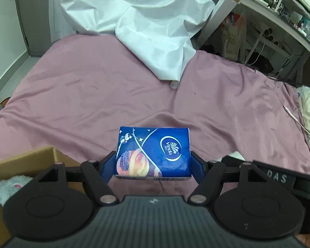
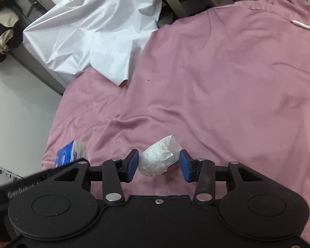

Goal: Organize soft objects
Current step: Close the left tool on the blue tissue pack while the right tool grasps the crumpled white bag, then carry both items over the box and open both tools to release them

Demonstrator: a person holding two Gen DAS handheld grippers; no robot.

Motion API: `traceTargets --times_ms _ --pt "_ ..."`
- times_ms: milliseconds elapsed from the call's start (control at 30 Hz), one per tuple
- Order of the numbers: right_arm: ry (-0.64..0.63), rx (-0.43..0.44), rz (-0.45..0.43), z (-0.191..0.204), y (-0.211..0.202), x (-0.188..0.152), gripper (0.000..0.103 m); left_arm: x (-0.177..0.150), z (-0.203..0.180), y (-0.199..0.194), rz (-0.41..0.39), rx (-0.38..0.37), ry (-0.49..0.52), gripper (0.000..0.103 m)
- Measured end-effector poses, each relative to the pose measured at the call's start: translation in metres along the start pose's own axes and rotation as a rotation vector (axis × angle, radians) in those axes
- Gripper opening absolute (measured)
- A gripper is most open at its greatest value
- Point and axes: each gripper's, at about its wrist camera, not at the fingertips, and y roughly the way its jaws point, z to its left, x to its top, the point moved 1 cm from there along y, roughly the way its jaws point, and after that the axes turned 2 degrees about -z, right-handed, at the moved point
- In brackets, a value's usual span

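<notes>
Tissue pack, blue, gripped between the left gripper pads above the pink bed.
Cardboard box at the bed's near-left edge holds a fluffy toy; right gripper fingers straddle a crumpled white wad, left pad touching, right apart.

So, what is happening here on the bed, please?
A person is tidying soft things with two handheld grippers. The left gripper holds a blue tissue pack above the pink bedsheet, next to a cardboard box containing a fluffy toy. The right gripper sits around a crumpled white tissue wad, pads not yet pressing it.
</notes>
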Motion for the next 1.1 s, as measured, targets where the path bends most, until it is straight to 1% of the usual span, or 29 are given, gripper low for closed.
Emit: traceTargets --times_ms 233,367,467,700,1100 --pt "-0.014 -0.003 -0.029 0.008 -0.025 -0.004 0.042 0.000 0.001 -0.028 -0.043 -0.014 0.005 0.071" --pt "-0.055 0.040 -0.063 0.022 -0.044 -0.007 0.043 -0.001 0.004 -0.046 -0.069 -0.020 0.007 0.071" --pt "-0.090 0.049 -0.087 0.034 -0.057 -0.009 0.043 -0.003 0.007 -0.059 -0.087 -0.021 0.007 0.071" --pt "-0.121 0.092 -0.122 0.056 -0.080 -0.014 0.043 -0.009 0.017 -0.088 -0.118 -0.015 -0.001 0.071" --pt "-0.148 0.157 -0.168 0.089 -0.104 -0.031 0.043 -0.025 0.042 -0.131 -0.170 -0.006 0.004 0.071"
